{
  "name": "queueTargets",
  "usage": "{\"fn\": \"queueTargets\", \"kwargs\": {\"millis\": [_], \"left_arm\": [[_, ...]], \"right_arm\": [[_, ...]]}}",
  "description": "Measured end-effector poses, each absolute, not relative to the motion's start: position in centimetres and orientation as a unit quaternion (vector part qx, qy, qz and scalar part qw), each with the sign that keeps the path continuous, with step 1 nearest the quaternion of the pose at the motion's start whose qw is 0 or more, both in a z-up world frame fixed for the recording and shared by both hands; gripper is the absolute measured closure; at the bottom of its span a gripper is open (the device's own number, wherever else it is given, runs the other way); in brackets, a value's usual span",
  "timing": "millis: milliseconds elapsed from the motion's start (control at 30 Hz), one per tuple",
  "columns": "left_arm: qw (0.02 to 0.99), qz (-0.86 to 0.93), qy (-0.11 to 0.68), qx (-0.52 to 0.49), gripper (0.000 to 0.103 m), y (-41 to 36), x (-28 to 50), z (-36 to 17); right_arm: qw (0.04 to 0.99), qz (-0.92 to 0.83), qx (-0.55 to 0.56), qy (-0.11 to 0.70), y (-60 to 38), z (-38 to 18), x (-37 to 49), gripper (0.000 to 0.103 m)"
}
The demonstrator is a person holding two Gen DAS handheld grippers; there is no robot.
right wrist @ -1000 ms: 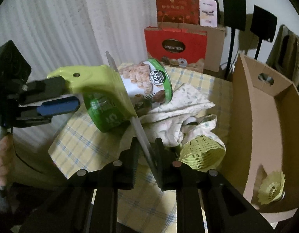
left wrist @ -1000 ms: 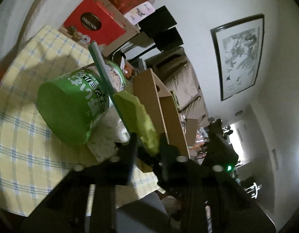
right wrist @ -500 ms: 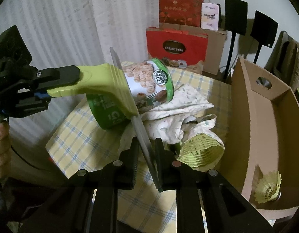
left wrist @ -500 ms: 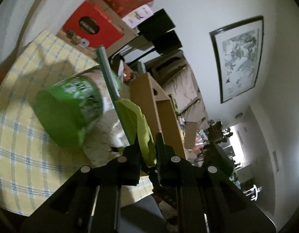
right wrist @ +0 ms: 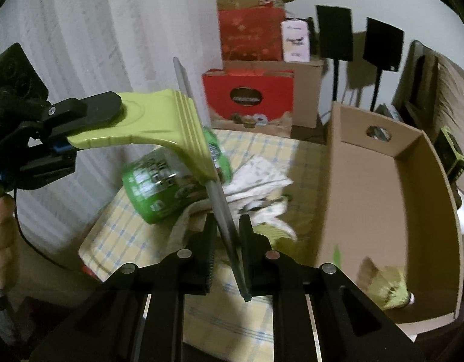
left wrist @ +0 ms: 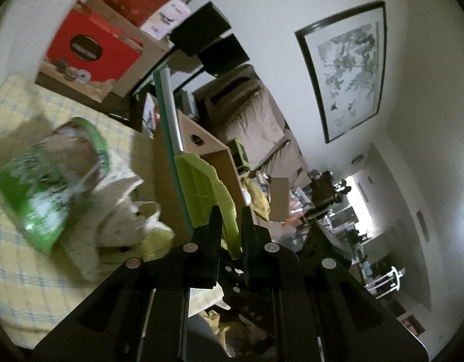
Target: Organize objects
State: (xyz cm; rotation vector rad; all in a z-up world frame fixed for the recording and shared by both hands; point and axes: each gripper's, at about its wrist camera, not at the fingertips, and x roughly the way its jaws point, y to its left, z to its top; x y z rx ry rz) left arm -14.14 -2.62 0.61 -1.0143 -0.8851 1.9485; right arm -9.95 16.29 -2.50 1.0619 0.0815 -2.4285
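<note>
A lime-green squeegee (right wrist: 159,120) with a grey rubber blade (right wrist: 201,138) is held in the air by both grippers. My left gripper (left wrist: 230,226) is shut on its green handle (left wrist: 207,187); in the right wrist view the left gripper (right wrist: 90,108) sits at the left. My right gripper (right wrist: 227,235) is shut on the lower end of the blade. Below lie a green snack can (right wrist: 159,181) on its side and white cloths (right wrist: 259,181). An open cardboard box (right wrist: 382,199) stands to the right with a yellow shuttlecock (right wrist: 388,286) inside.
The table has a yellow checked cloth (right wrist: 292,157). Red gift boxes (right wrist: 250,96) and cardboard cartons stand behind it by a white curtain (right wrist: 81,45). Two black stands (right wrist: 382,45) and a sofa (left wrist: 256,114) are behind the box.
The squeegee and both grippers have risen and swung right toward the cardboard box. The left gripper has closed onto the handle end. The can and cloths stay on the table.
</note>
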Motion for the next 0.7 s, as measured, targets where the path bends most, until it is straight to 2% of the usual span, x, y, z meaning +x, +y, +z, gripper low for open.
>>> {"fn": "queueTargets", "kwargs": {"millis": [400,700], "left_arm": [[0.437,0.726,-0.3,-0.439,0.094,9.0,-16.7,0.9],[0.467,0.695,-0.303,-0.455,0.094,15.3,-17.9,0.2]], "right_arm": [[0.168,-0.908,0.384,0.016,24.8,-0.9,-10.7,0.09],[0.127,-0.91,0.395,-0.008,30.8,-1.9,-10.7,0.091]]}}
